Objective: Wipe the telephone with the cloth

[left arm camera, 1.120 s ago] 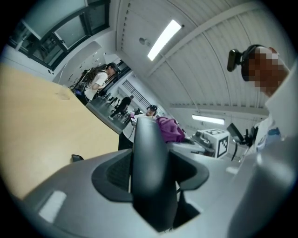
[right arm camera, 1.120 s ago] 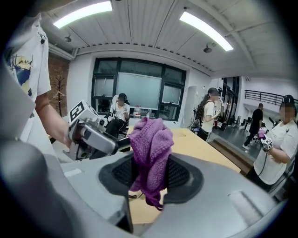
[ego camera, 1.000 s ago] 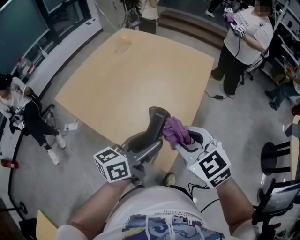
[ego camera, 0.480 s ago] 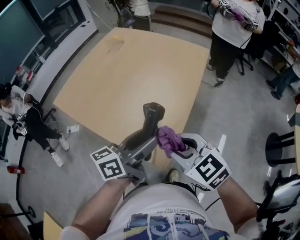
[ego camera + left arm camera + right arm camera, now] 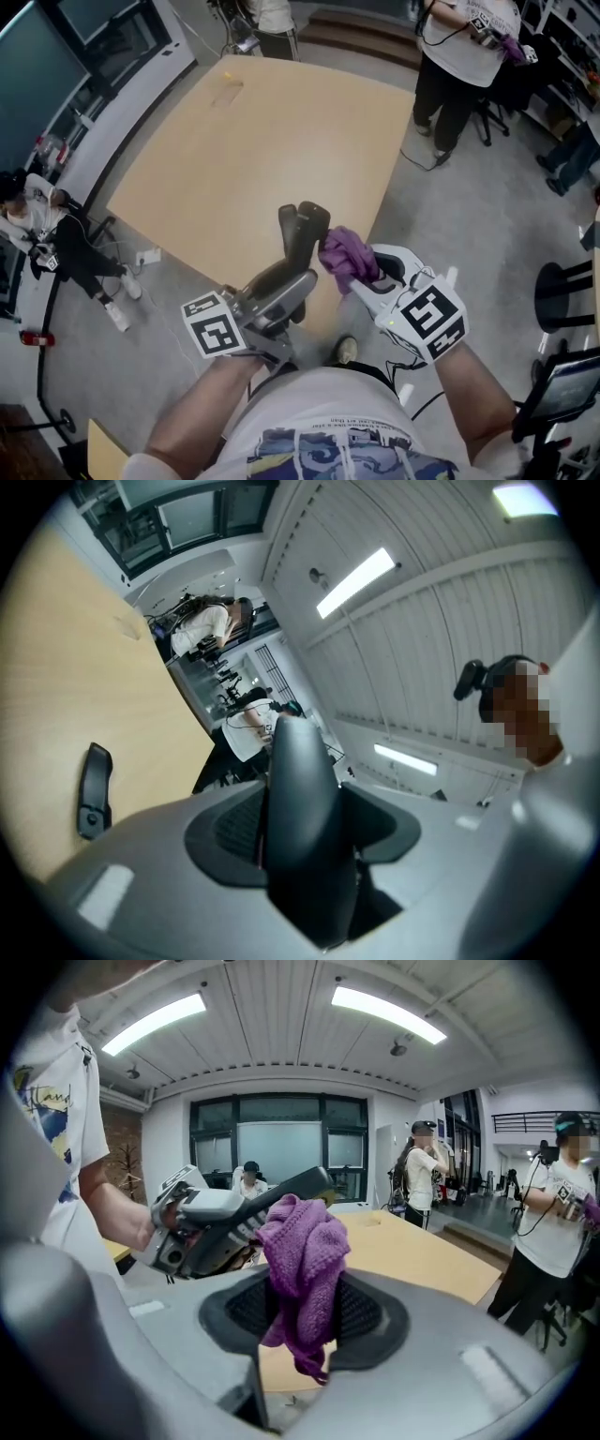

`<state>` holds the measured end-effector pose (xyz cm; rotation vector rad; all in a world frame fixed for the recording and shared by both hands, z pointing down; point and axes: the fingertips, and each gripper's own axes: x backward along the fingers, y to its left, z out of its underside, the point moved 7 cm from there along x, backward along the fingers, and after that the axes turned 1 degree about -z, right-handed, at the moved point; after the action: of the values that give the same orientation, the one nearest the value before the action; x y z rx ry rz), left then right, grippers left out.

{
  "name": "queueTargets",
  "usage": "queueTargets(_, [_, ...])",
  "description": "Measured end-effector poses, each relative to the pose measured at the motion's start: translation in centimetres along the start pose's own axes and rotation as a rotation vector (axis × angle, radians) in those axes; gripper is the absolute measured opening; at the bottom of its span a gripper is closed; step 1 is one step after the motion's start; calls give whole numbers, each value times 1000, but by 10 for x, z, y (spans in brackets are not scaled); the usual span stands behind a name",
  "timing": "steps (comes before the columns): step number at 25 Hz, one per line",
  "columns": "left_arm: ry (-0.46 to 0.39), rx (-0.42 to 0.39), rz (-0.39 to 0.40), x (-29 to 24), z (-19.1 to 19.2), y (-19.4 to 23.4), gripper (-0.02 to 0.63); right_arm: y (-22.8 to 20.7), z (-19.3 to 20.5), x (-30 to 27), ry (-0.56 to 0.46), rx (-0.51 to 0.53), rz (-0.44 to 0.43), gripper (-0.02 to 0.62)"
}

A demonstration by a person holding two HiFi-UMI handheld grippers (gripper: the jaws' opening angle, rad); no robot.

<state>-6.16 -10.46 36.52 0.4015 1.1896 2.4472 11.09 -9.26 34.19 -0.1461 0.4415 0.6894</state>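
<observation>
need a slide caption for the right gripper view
Right gripper holds a purple cloth at the black handset gripped by the left gripper.

The right gripper (image 5: 302,1314) has its jaws clamped on a purple knitted cloth (image 5: 302,1255), which bunches above them and trails a tail below. The cloth's top overlaps the dark telephone handset (image 5: 298,1185), which juts from the left gripper (image 5: 246,1221) at left. A tan table (image 5: 422,1260) stretches beyond, with people (image 5: 553,1232) standing far right

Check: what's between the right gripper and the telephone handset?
Only the purple cloth, pinched by the right gripper and bunched right beside the handset that the left gripper holds. The head view shows it best.
</observation>
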Motion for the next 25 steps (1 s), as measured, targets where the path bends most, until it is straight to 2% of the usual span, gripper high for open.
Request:
queueTargets(4, [-4,33,9,-9,7,0,256,-6,-2,-1,-12,-9,0,140])
queueTargets(9, [-32,83,14,-15,8,2,256,0,-2,-3,-3,1,-46,140])
queueTargets(18, [-66,148,52,-15,10,4,255,24,0,-2,24,117,-97,140])
queueTargets(22, [-99,242,125,-14,7,2,255,35,1,-1,33,157,-124,140])
queueTargets(25, [-114,267,161,-10,1,1,255,51,5,-2,59,207,-154,140])
